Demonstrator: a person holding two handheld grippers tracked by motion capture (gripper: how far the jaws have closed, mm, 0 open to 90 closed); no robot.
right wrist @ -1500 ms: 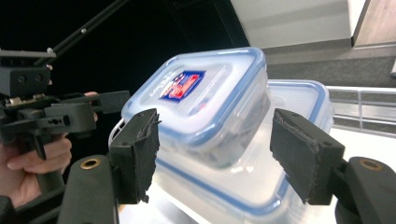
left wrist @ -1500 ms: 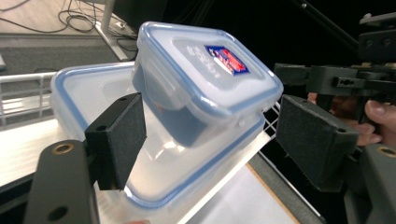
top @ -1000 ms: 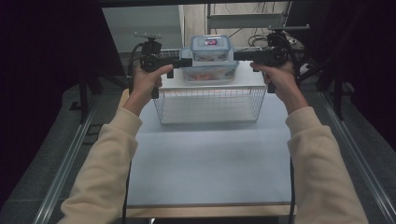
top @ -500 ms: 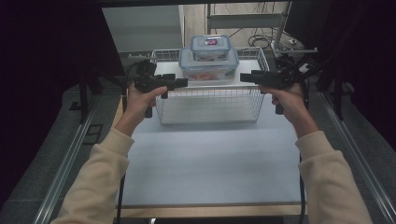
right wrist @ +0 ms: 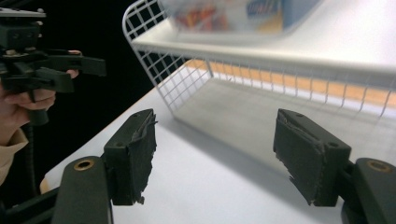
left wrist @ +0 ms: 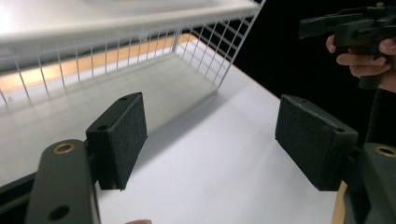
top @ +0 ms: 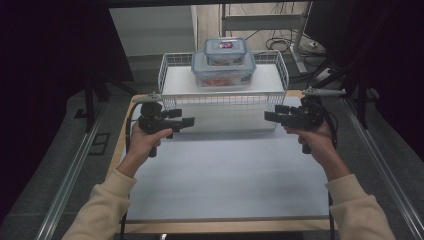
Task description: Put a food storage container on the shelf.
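The 2 stacked food boxes (top: 223,62) sit on the wire shelf (top: 170,86), up above and past both sets of jaws. The left gripper (top: 186,122) and right gripper (top: 270,116) are wide open and empty, facing each other, equally far from the boxes.

Premises: a lab or test bay. A plain white-topped table (top: 225,175) stands between metal floor rails (top: 70,175), with dark curtains (top: 50,75) on both sides. Loose cables (top: 280,37) lie on the floor behind, beside a metal frame (top: 260,22). On the table: a wire rack (top: 225,102).
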